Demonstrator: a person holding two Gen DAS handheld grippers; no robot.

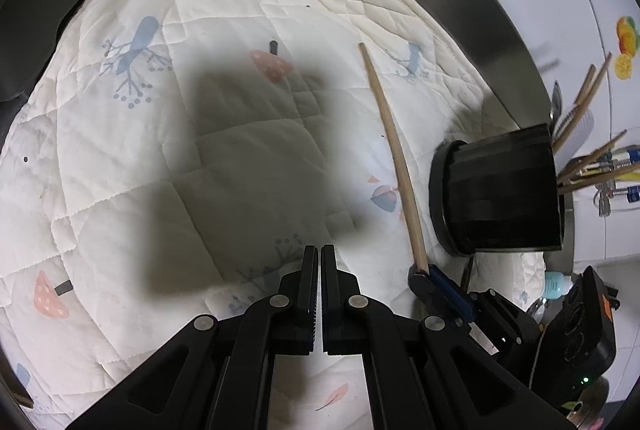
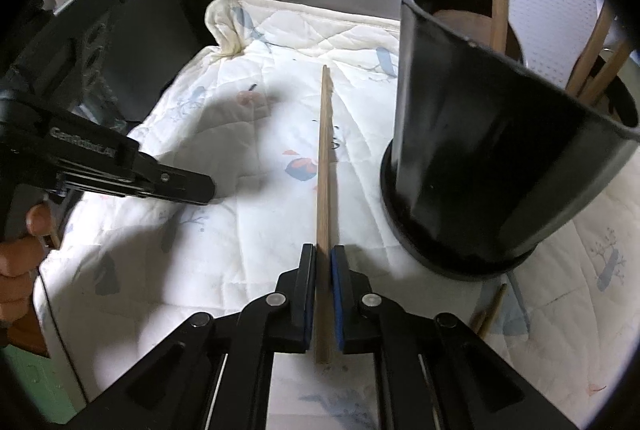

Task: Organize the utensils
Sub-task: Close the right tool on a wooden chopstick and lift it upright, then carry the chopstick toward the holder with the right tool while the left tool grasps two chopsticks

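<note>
A big white quilted cloth (image 1: 168, 157) with little blue trees and pink mushrooms covers the table. A black cup (image 2: 492, 157) stands on it, with wooden sticks poking out the top. The right gripper (image 2: 323, 266) pinches a long wooden chopstick (image 2: 325, 157), just left of the cup. The left gripper (image 1: 320, 262) has its fingers pressed together on nothing.

1 chopstick (image 2: 325, 165), 1 black holder (image 2: 500, 157), 1 quilted cloth (image 1: 224, 133), 2 tools.

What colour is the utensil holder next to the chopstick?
Black utensil holder, glossy, on a black round base; the right wrist view shows it best.
</note>
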